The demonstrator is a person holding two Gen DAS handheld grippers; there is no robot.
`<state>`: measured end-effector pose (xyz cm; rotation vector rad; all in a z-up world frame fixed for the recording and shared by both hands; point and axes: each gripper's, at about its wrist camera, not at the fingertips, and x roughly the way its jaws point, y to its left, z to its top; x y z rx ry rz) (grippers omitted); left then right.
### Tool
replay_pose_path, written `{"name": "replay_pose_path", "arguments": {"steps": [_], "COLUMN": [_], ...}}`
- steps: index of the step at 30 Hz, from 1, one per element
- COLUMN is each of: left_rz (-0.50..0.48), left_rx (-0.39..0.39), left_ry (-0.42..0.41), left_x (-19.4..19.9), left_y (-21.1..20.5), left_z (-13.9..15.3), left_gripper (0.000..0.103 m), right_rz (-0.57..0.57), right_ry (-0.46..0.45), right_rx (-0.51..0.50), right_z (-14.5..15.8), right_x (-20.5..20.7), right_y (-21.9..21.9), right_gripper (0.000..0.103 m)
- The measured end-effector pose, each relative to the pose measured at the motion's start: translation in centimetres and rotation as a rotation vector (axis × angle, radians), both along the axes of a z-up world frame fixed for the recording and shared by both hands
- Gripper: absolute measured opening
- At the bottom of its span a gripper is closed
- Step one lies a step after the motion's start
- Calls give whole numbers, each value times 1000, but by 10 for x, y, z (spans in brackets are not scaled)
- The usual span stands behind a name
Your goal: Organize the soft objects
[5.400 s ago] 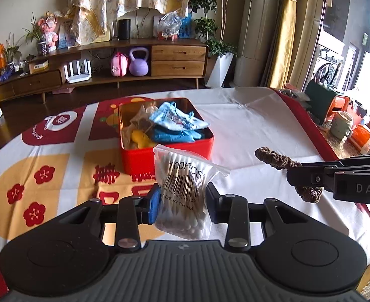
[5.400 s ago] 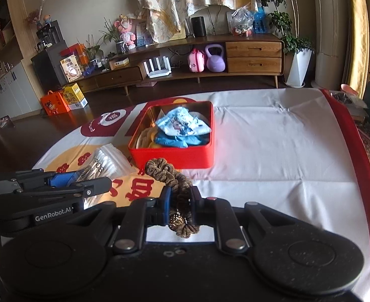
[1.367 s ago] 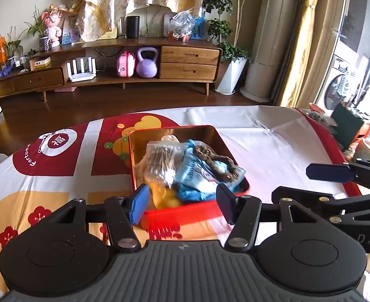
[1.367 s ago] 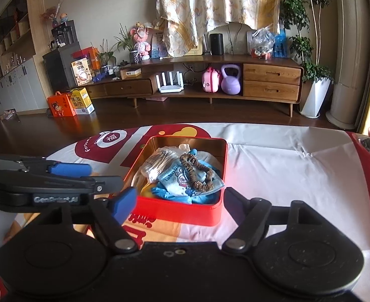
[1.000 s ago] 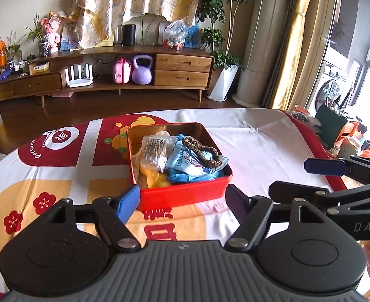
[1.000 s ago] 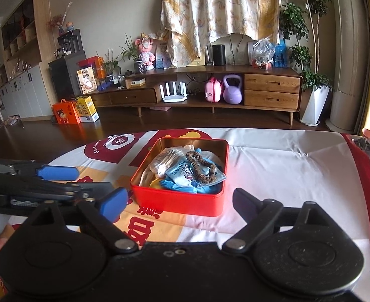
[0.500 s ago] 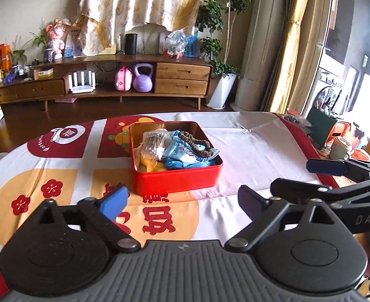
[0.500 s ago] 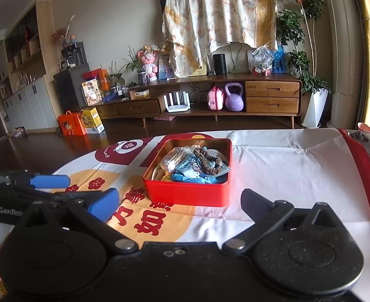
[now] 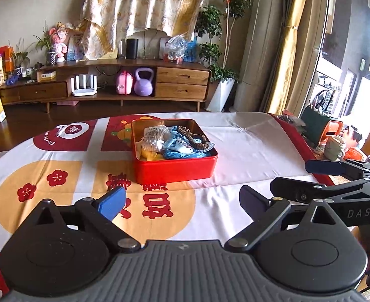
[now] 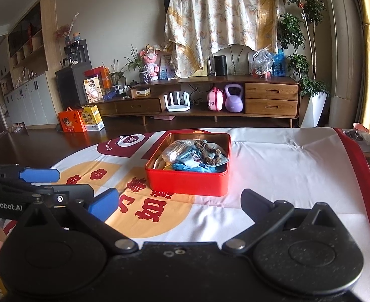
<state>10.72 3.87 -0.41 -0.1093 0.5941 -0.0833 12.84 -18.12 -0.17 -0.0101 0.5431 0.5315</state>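
A red tin box [image 9: 174, 170] [image 10: 187, 182] stands on the table's printed cloth, well ahead of both grippers. Inside it lie a clear bag of cotton swabs [image 9: 154, 136] [image 10: 173, 151], a blue-and-white pouch [image 9: 182, 143] [image 10: 192, 157], a brown scrunchie [image 9: 193, 138] [image 10: 207, 151] on top, and something yellow [image 9: 147, 154]. My left gripper [image 9: 181, 202] is open and empty above the cloth near the table's front. My right gripper [image 10: 179, 200] is open and empty too. Each gripper shows at the side of the other's view, the right one [image 9: 341, 176] and the left one [image 10: 33, 178].
The tablecloth [image 9: 247, 151] has red and orange prints on its left half and a red border [image 10: 356, 166] at the right edge. A mug [image 9: 334, 147] and orange items stand beyond the table's right side. A wooden sideboard [image 10: 210, 100] lines the far wall.
Both grippers have drawn back from the red tin, which now looks smaller and farther. Their jaws have spread wider. The swab bag and scrunchie, held earlier, lie in the tin.
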Motion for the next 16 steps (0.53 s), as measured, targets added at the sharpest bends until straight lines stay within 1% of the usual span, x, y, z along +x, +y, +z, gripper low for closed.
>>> {"name": "replay_pose_path", "arguments": {"steps": [16], "left_rz": [0], "left_rx": [-12], "left_ry": [12], "left_x": [-7], "left_y": [0], "left_z": [-4], "left_gripper": [97], "right_rz": [-6], "right_ry": [27], "right_rx": [1], "right_z": [-3], "right_x": [-4], "right_y": [-2], "right_gripper": [103]}}
